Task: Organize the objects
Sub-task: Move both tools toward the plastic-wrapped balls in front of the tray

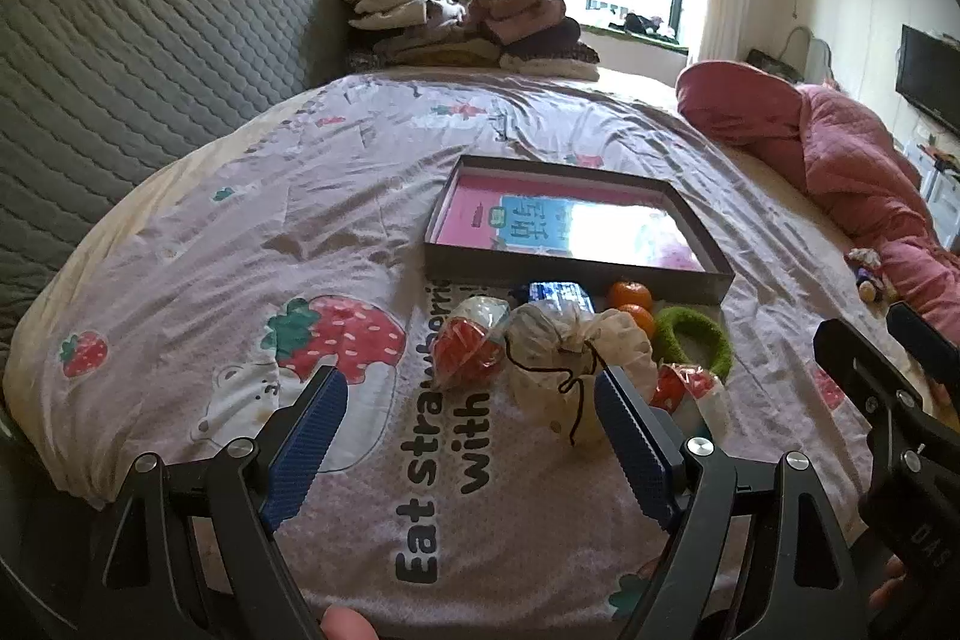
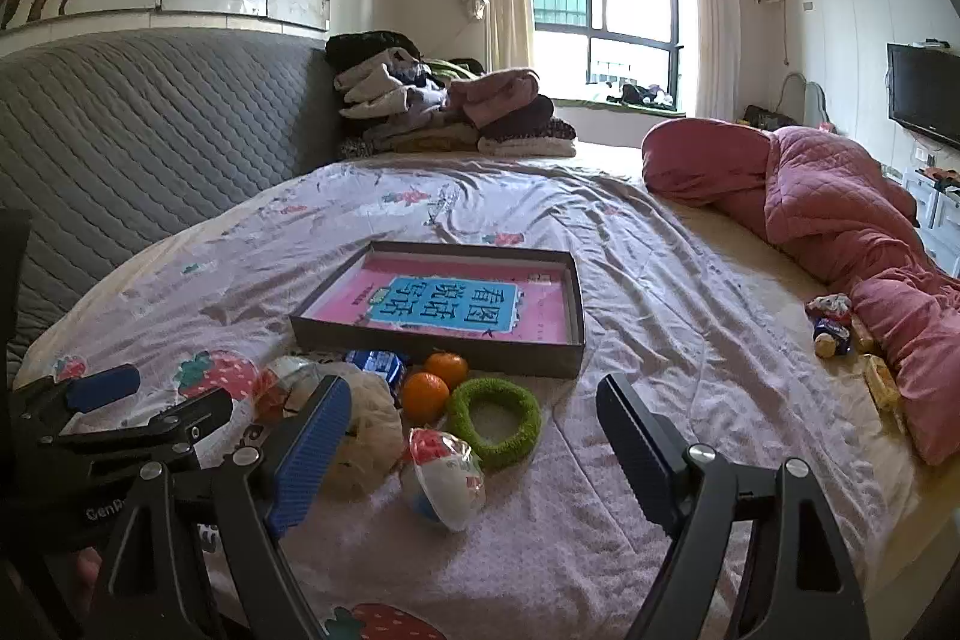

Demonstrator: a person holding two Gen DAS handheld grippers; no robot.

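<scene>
Bed (image 2: 600,490), strawberry-print sheet. Centre: shallow grey tray (image 2: 576,316). At its 6 o'clock, a cluster: two oranges (image 2: 425,396), green ring (image 2: 495,421), blue packet (image 2: 378,363), drawstring pouch (image 2: 369,430), wrapped items. Folded clothes (image 2: 444,112) at 12 o'clock; pink quilt (image 2: 840,208) at 3.

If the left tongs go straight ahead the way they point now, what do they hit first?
Most likely the drawstring pouch. It sits just beyond the open left tongs, near the right finger, with nothing between them. Depth is hard to judge here, so they might meet the bedsheet just short of it.
</scene>
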